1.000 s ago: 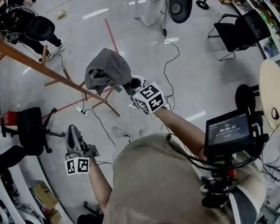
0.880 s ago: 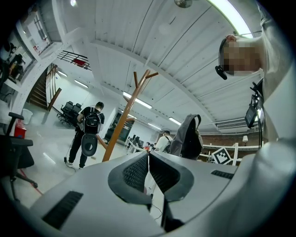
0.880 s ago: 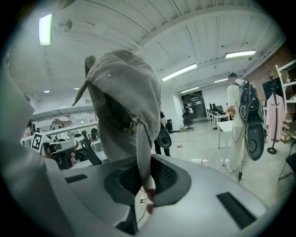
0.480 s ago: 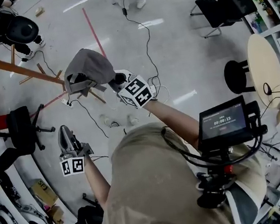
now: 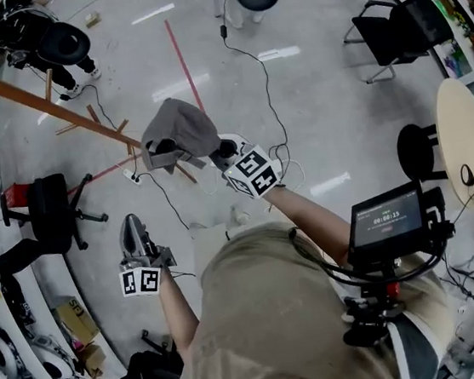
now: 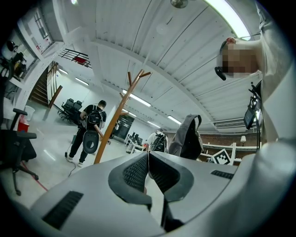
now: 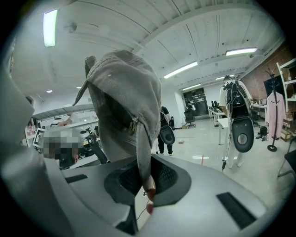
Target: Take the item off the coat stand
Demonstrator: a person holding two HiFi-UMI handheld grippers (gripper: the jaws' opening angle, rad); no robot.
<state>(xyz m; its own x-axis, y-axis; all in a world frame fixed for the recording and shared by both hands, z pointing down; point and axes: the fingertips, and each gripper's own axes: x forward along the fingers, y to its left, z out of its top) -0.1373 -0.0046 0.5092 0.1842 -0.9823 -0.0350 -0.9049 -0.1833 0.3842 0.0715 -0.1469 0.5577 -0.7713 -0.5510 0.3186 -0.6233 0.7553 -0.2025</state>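
A grey cap (image 5: 180, 131) hangs off my right gripper (image 5: 214, 154), which is shut on the cap's strap. In the right gripper view the cap (image 7: 125, 102) fills the middle and its strap runs down between the pads of the right gripper (image 7: 147, 178). The wooden coat stand (image 5: 46, 103) slants across the left of the head view; in the left gripper view the stand (image 6: 115, 122) rises left of the cap (image 6: 187, 136), apart from it. My left gripper (image 5: 133, 233) is held low at the left, shut on nothing (image 6: 148, 159).
A black office chair (image 5: 52, 216) stands at the left and another chair (image 5: 411, 34) at the top right. A round table (image 5: 467, 143) is at the right. Cables (image 5: 247, 63) trail over the floor. A person with a backpack (image 5: 56, 43) stands near the stand.
Both grippers have drifted across the floor and sunk a little. The cap stays gripped in the right gripper. The head view has swung.
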